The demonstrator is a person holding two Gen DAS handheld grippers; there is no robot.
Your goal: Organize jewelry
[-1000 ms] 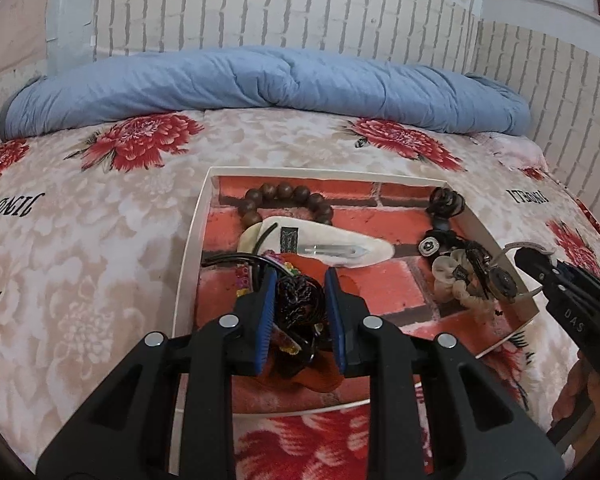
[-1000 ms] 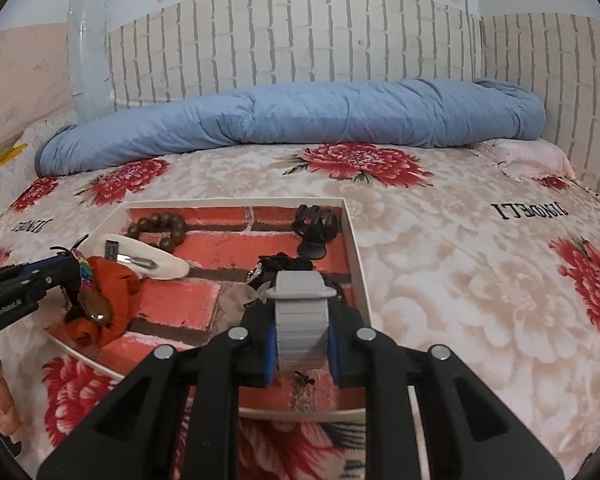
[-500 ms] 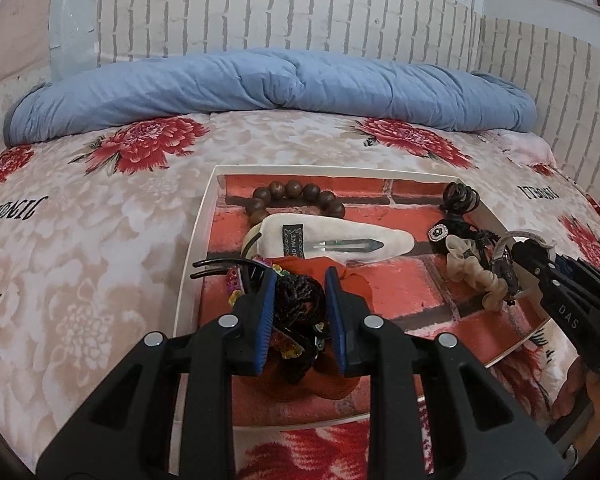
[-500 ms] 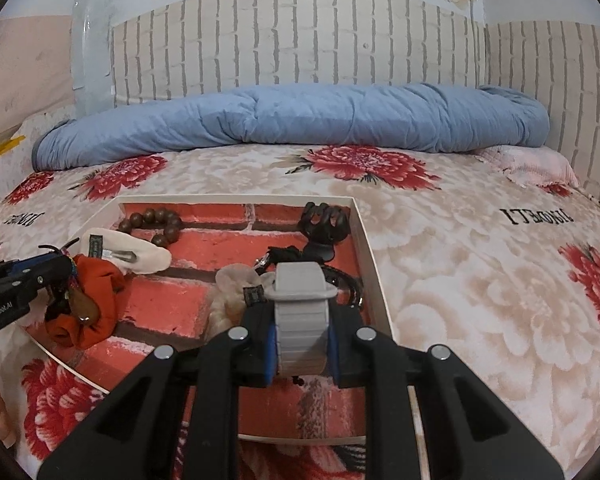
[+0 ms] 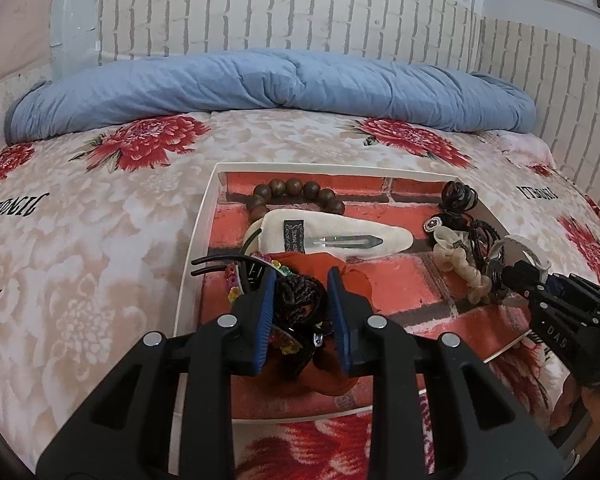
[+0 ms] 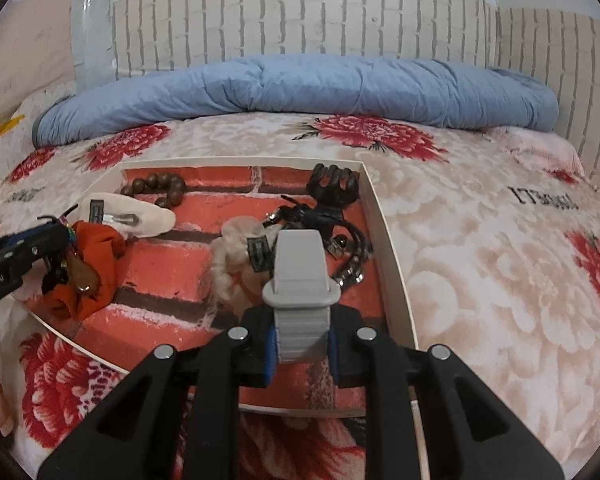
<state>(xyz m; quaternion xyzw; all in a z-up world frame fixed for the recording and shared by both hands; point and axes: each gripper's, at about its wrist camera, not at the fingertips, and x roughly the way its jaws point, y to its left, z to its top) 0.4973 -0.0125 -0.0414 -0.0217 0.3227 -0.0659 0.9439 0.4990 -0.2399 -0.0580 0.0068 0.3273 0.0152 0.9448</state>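
At the left of the left wrist view we see the floral bedspread (image 5: 84, 248), and then the white rim of the jewelry tray (image 5: 198, 240) lying on the bed, its floor printed like red brick. In the tray's upper left a brown bead bracelet (image 5: 296, 194) curls just beside a cream hair clip (image 5: 340, 236). Below them, at centre frame, our left gripper (image 5: 300, 300) has its jaws opening around a dark braided hair tie (image 5: 298, 300) that sits on an orange scrunchie (image 5: 352, 276); the tie is between the pads, but we judge the grip is letting go. The risk here is that the tie or the tangled bits beside it cling to a pad and lift out again as we withdraw. Further right lie a cream scrunchie (image 5: 460, 264) and a knot of black cords and clips (image 5: 466, 216) against the tray's right wall. At the far right our right gripper (image 6: 302, 344) has its jaws clenched on a grey watch band (image 6: 300, 280), held above the tray's lower right corner. Set down carelessly, the band could land on the black tangle and snag it, or tip over the low rim onto the bed.
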